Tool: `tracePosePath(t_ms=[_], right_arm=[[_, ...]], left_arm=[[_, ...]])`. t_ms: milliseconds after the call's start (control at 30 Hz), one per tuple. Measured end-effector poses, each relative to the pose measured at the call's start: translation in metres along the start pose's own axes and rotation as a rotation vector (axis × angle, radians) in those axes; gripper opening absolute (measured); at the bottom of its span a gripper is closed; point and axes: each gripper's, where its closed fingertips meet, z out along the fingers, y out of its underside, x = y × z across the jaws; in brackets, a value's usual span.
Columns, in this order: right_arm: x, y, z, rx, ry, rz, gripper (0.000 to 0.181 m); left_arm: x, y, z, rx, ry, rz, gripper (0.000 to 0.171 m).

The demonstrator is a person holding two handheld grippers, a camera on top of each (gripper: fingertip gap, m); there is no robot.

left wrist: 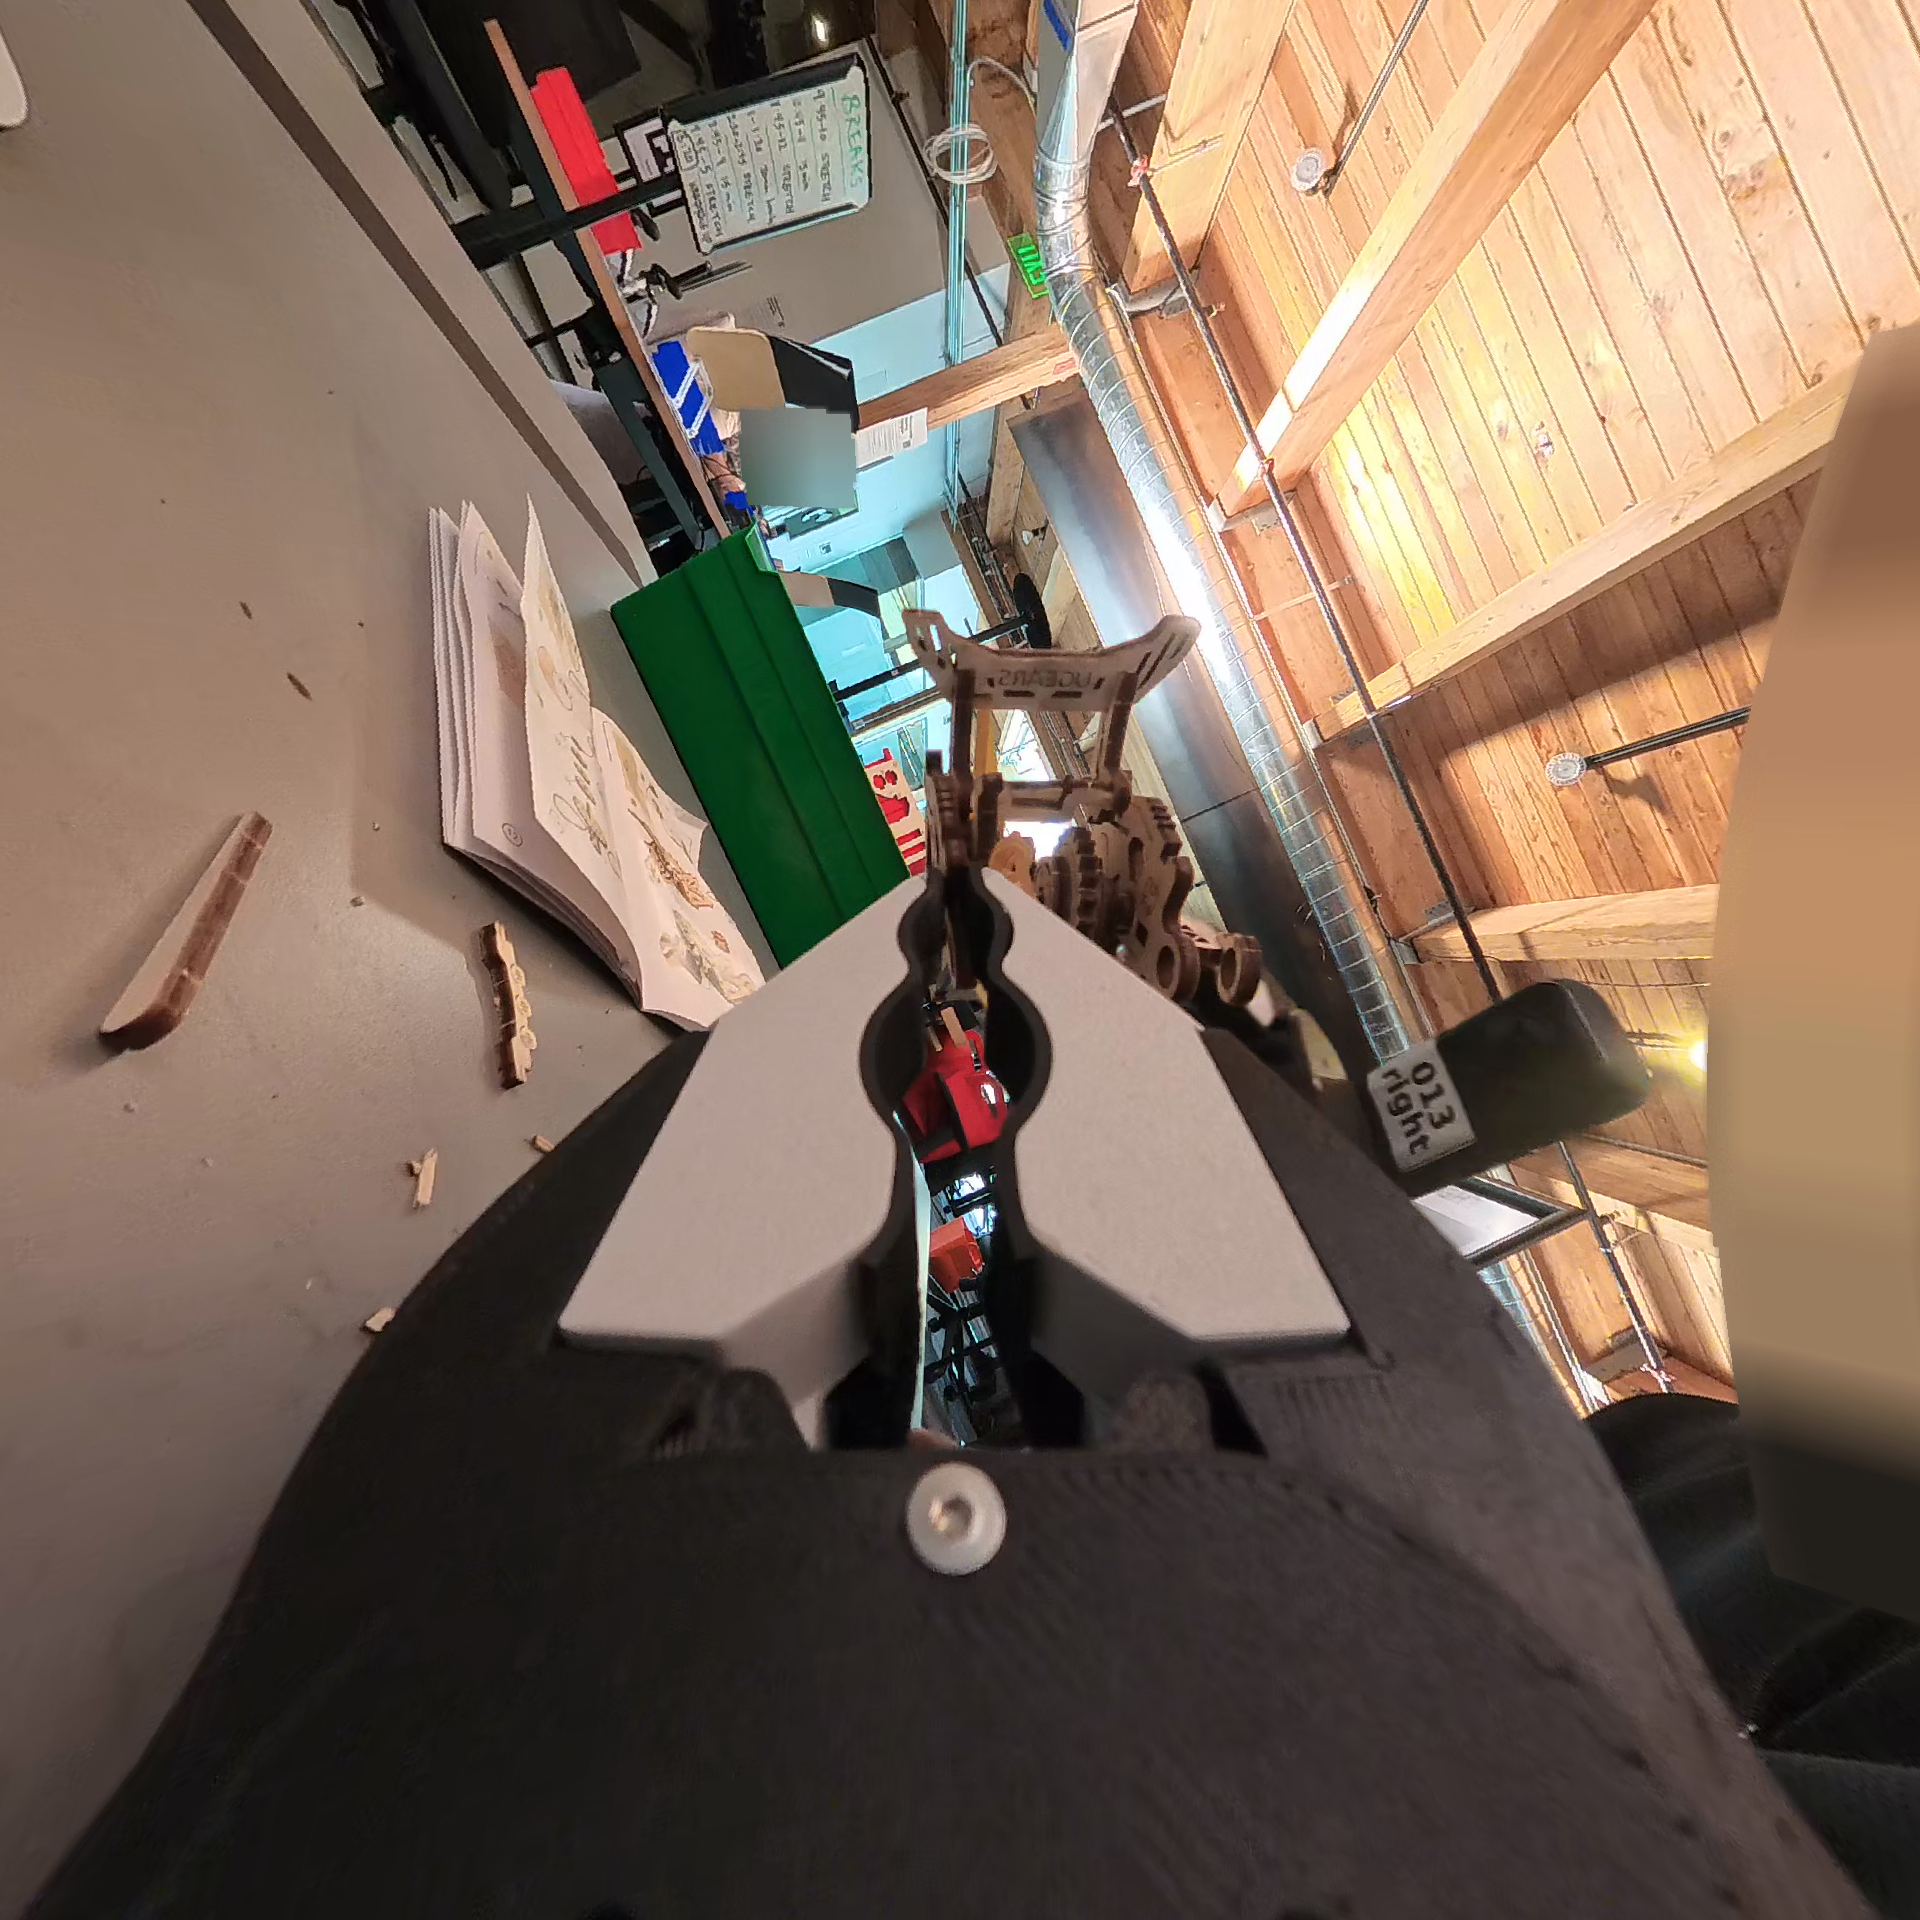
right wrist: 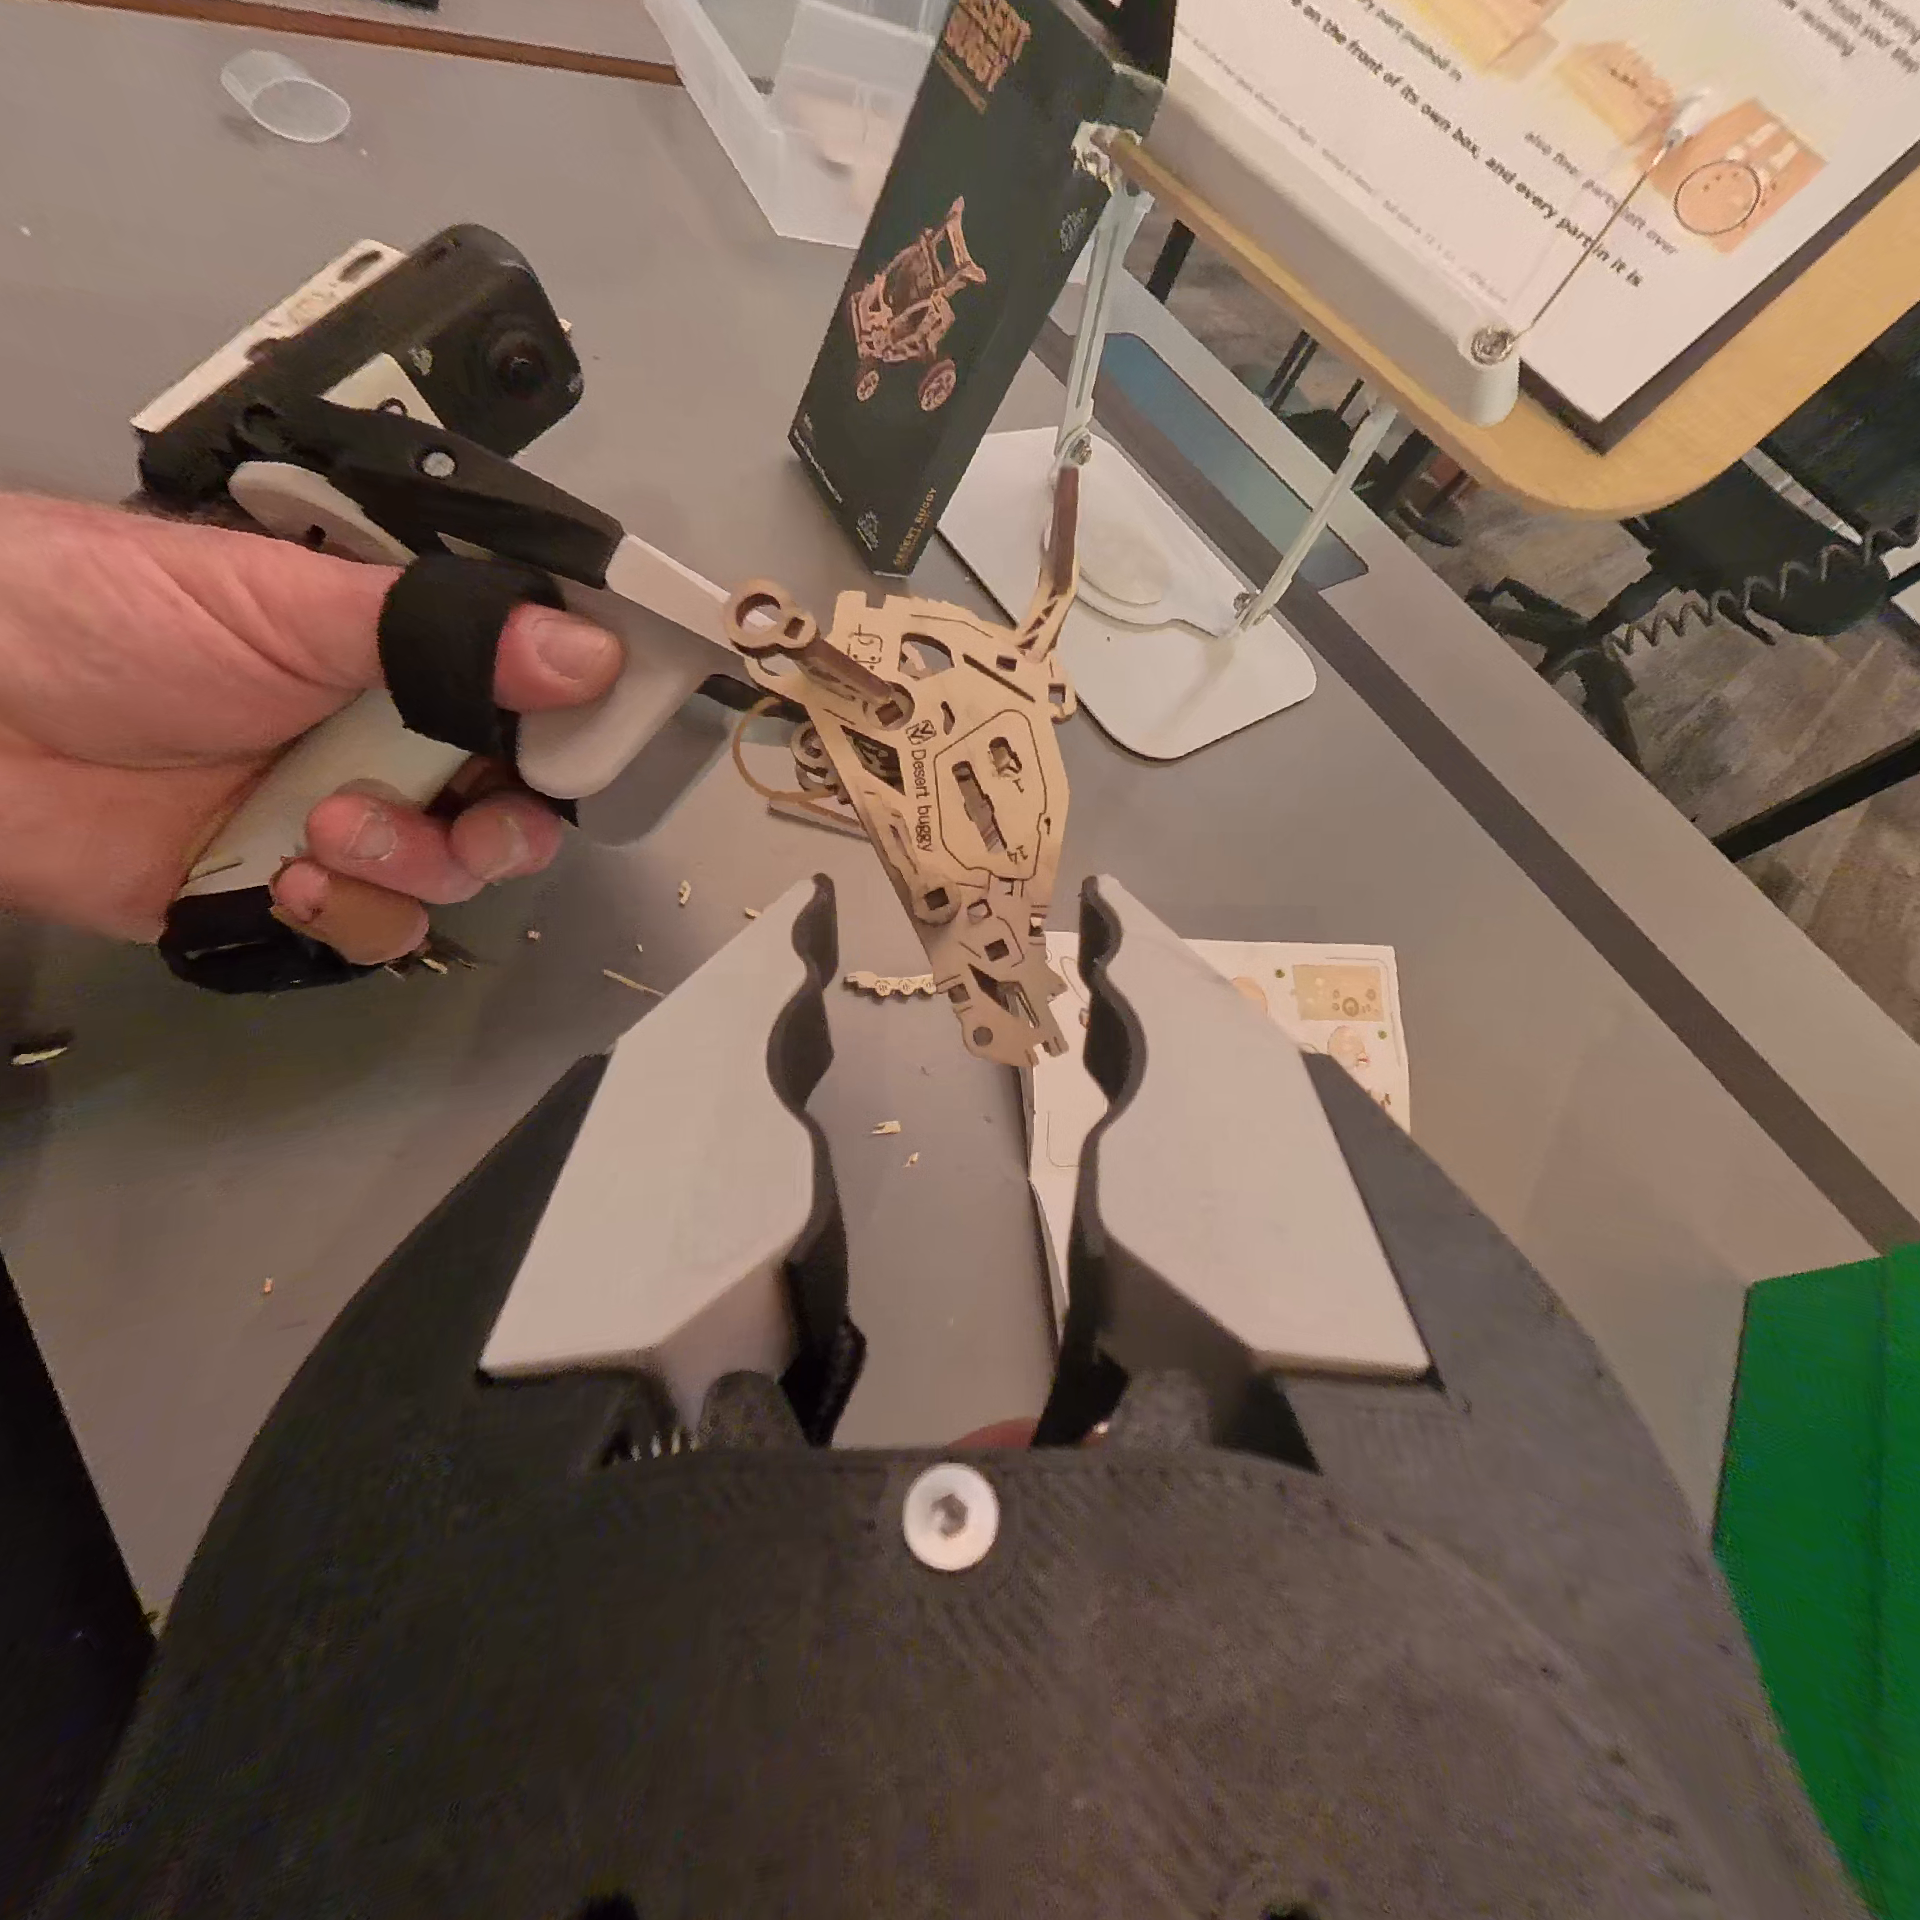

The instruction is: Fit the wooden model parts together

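Observation:
The partly built wooden buggy model (right wrist: 977, 769) hangs in the air over the grey table (right wrist: 312, 1143). My left gripper (left wrist: 961, 883) is shut on the model's (left wrist: 1101, 831) edge. In the right wrist view the left gripper (right wrist: 727, 613) is held by a hand (right wrist: 208, 675) and grips the model's upper left, beside a wooden key piece (right wrist: 769, 618). My right gripper (right wrist: 956, 904) is open, and the model's lower tip hangs between its fingertips without touching them. Part of the right gripper's body (left wrist: 1507, 1081) shows past the model in the left wrist view.
A curved wooden strip (left wrist: 187, 935) and a small toothed piece (left wrist: 509, 1003) lie on the table with chips. An open instruction booklet (left wrist: 582, 790) lies next to a green bin (left wrist: 758, 748). The dark kit box (right wrist: 956, 270), a white document stand (right wrist: 1195, 644) and a clear container (right wrist: 790, 104) stand at the back. The tips of one gripper are about 6 cm away from the tips of the other.

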Motion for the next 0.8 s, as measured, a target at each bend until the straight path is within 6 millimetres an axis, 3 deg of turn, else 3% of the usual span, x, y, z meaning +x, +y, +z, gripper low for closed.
tracePosePath(t_ms=[167,467,800], right_arm=[[0.011,-0.024,-0.014,0.125,-0.078,0.145,0.046],[0.010,-0.014,0.006,0.080,-0.173,0.266,0.043],[0.010,-0.023,-0.006,0.158,-0.291,0.389,0.050]], left_arm=[[0.004,0.003,0.001,-0.015,0.011,0.023,0.001],[0.016,0.007,0.005,-0.048,0.037,0.090,0.001],[0.030,0.004,0.005,-0.060,0.125,0.129,0.000]])
